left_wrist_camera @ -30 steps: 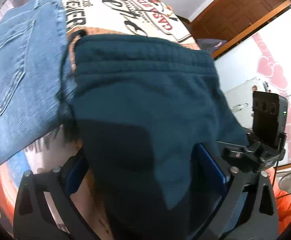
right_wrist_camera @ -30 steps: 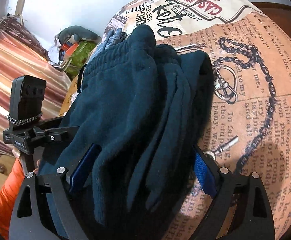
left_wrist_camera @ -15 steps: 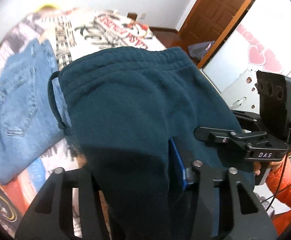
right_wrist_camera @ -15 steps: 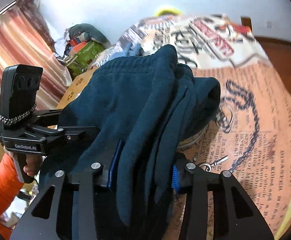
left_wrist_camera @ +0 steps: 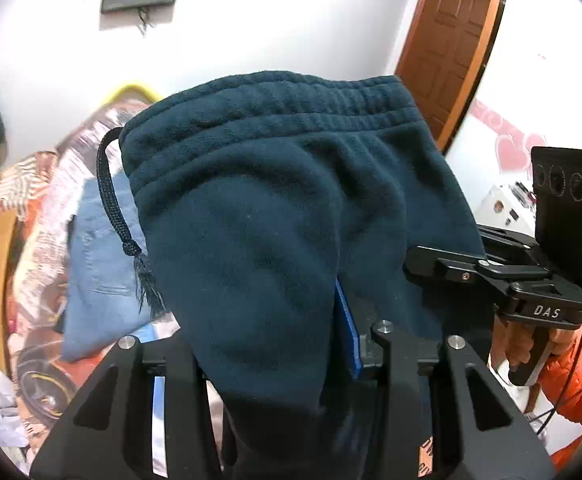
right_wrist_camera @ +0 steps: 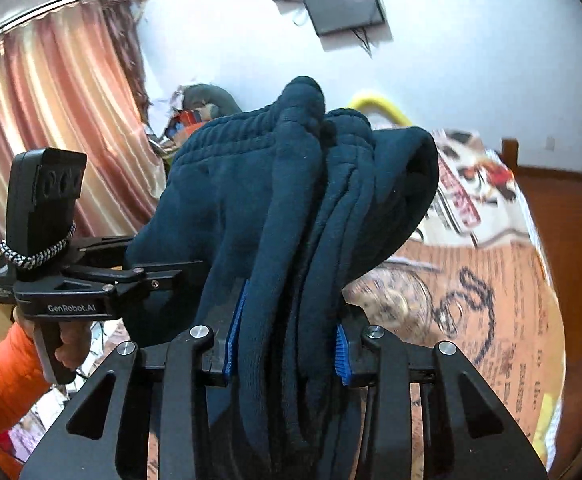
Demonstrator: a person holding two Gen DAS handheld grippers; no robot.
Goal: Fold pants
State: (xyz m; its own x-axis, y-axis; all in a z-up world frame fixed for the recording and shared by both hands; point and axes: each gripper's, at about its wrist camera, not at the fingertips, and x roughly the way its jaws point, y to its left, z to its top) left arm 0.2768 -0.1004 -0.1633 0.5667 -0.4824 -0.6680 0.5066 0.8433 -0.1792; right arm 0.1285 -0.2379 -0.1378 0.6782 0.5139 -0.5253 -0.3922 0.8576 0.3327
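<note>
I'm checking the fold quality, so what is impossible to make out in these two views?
- Left wrist view: the sweatpants cover the left gripper; its left finger is hidden.
- Both views: the pant legs run off the bottom edge.
- Left wrist view: the jeans are partly hidden behind the sweatpants.
- Right wrist view: the bedspread print is blurred.

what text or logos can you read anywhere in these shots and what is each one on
"DAS": on the black body of the right claw, seen from the left wrist view.
"GenRobot.AI": on the black body of the left claw, seen from the right wrist view.
Print on the bedspread: newspaper-style lettering, too blurred to read.
The dark blue sweatpants and the jeans show no text.
</note>
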